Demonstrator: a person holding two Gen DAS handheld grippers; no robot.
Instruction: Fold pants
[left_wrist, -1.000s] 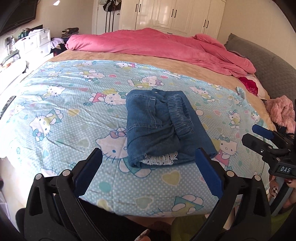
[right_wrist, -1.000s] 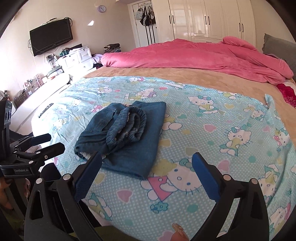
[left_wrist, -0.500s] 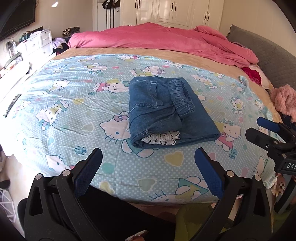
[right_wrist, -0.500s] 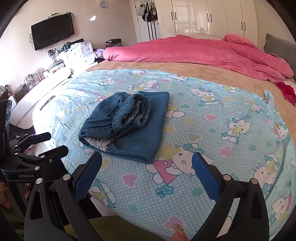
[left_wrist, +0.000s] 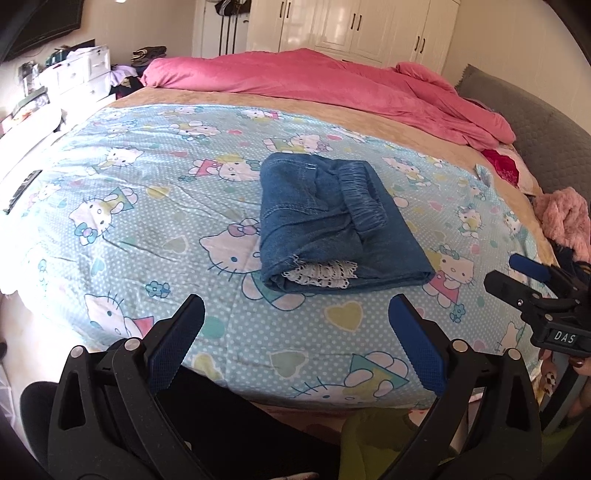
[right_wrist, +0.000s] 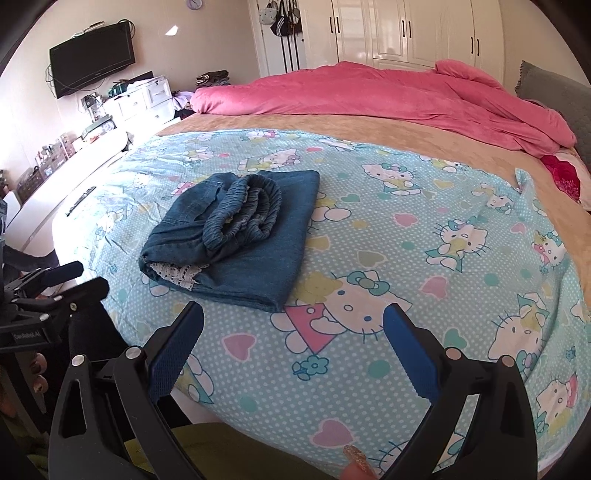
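Observation:
Blue denim pants (left_wrist: 325, 221) lie folded into a compact rectangle on the Hello Kitty sheet (left_wrist: 147, 206), with the elastic waistband on top and a white lace hem showing at the near end. They also show in the right wrist view (right_wrist: 236, 236). My left gripper (left_wrist: 295, 332) is open and empty, held back over the bed's near edge, apart from the pants. My right gripper (right_wrist: 293, 339) is open and empty, to the right of the pants and nearer than them. Each gripper shows in the other's view: the right one (left_wrist: 532, 280) and the left one (right_wrist: 55, 284).
A pink duvet (left_wrist: 332, 81) is bunched along the far side of the bed. A grey headboard (left_wrist: 535, 122) and a pink fluffy garment (left_wrist: 565, 218) are at the right. White drawers (right_wrist: 147, 99), a wall TV (right_wrist: 92, 59) and wardrobes (right_wrist: 406, 33) line the room.
Both grippers have drawn back and up from the bed, so the folded pants look farther away. The pants have not moved. Both grippers stay open.

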